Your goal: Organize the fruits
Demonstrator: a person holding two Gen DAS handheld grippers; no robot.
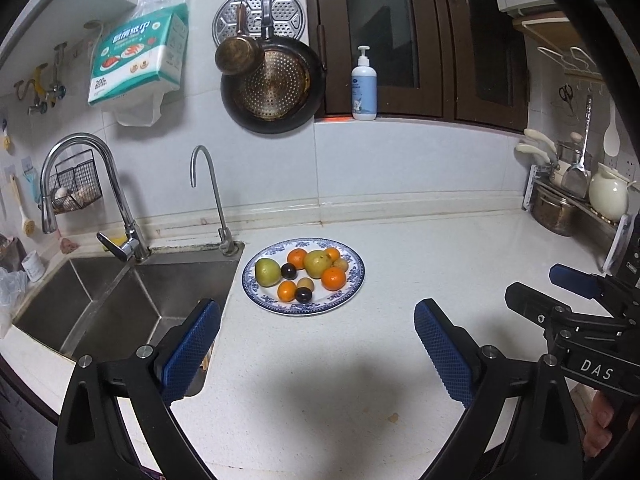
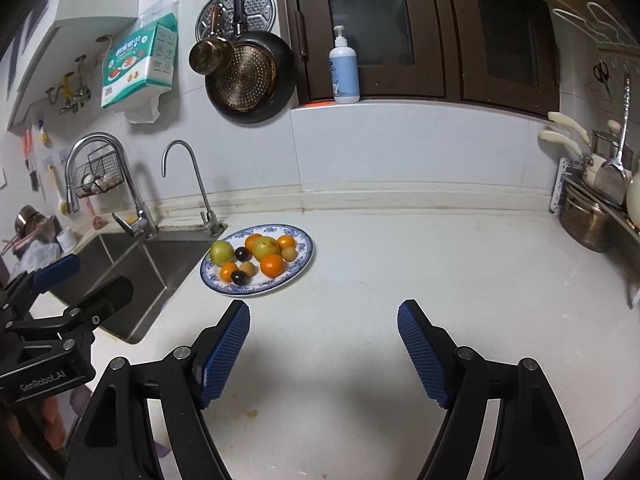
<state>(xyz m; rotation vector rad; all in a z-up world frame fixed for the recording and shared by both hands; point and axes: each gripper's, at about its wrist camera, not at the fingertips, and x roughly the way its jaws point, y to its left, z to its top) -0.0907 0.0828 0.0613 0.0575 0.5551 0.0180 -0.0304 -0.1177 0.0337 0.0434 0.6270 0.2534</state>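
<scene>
A blue-and-white patterned plate sits on the white counter beside the sink. It holds several fruits: oranges, two green-yellow round fruits, two dark plums and small yellowish fruits. My left gripper is open and empty, hovering over the counter in front of the plate. My right gripper is open and empty, in front and to the right of the plate. The right gripper also shows at the right edge of the left wrist view.
A steel sink with two faucets lies left of the plate. Pans and a tissue pack hang on the wall. A pump bottle stands on the sill. A rack with pots and utensils stands at the right.
</scene>
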